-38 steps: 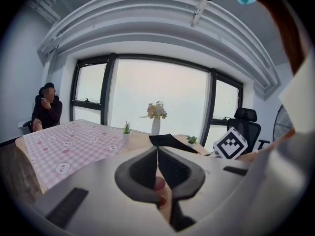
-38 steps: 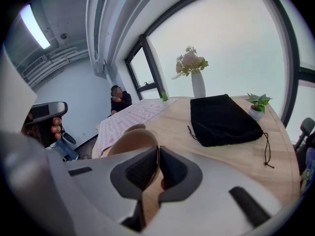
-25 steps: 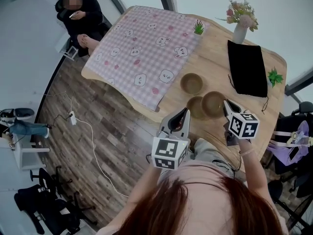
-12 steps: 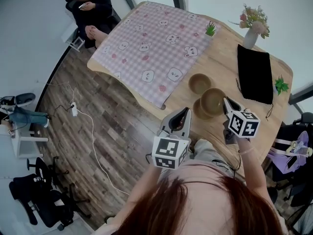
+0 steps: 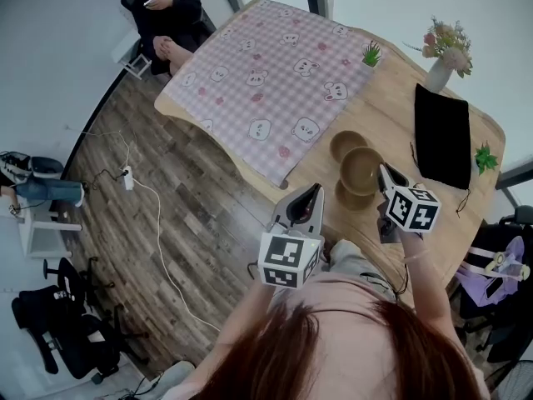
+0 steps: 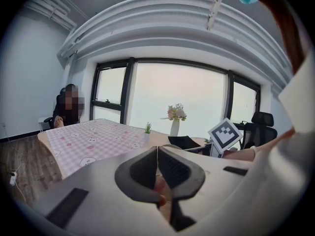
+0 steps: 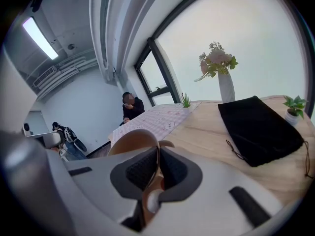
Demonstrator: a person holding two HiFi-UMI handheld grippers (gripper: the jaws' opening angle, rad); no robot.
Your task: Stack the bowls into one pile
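Note:
Three tan wooden bowls are at the near edge of the wooden table (image 5: 391, 107). My right gripper (image 5: 381, 176) is shut on the rim of one bowl (image 5: 362, 170) and holds it lifted. In the right gripper view that thin rim (image 7: 133, 139) runs between the pads of the right gripper (image 7: 157, 156). A second bowl (image 5: 345, 198) lies partly hidden under the lifted one. The third bowl (image 5: 347, 144) stands just beyond, touching it in the picture. My left gripper (image 5: 305, 200) hangs shut and empty off the table's near edge, left of the bowls; the left gripper view shows the left gripper (image 6: 157, 154) with its jaws together.
A pink checked cloth (image 5: 275, 73) covers the table's left half. A black pouch (image 5: 442, 136), a vase of flowers (image 5: 440, 72) and two small plants (image 5: 484, 157) stand at the right and back. A person (image 5: 166, 7) sits beyond the far left corner.
My right gripper has carried the lifted bowl away from the near bowl and leftward, toward the far bowl. The head view has shifted, so the table sits further right in the picture.

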